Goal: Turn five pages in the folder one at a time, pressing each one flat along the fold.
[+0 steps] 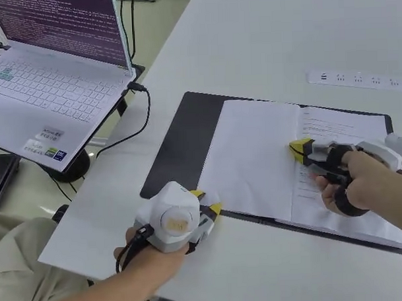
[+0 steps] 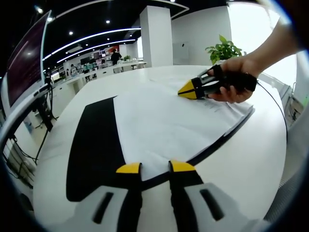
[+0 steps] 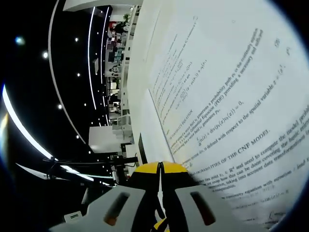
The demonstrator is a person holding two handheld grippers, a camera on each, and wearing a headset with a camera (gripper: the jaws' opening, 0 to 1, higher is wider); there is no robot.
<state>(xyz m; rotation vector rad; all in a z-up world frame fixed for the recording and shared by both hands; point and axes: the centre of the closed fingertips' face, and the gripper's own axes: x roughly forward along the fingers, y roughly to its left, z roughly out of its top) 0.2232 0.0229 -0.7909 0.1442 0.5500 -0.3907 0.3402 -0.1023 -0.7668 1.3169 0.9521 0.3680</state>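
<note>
A black folder [image 1: 181, 144] lies open on the white table. A blank white page [image 1: 254, 155] lies over its left half, and a printed page [image 1: 339, 129] covers the right half. My left gripper [image 1: 207, 201] sits at the blank page's near left corner. In the left gripper view its jaws [image 2: 155, 167] stand slightly open, with the page corner [image 2: 149, 164] reaching between the tips. My right gripper [image 1: 299, 150] is shut, its yellow tips resting on the paper beside the fold. The right gripper view has the closed tips [image 3: 161, 167] against printed text [image 3: 231, 96].
An open laptop [image 1: 53, 70] on a stand sits at the far left, with a black cable [image 1: 137, 120] hanging toward the folder. A white power strip [image 1: 357, 79] lies at the back right. A potted plant [image 2: 224, 48] stands beyond the table.
</note>
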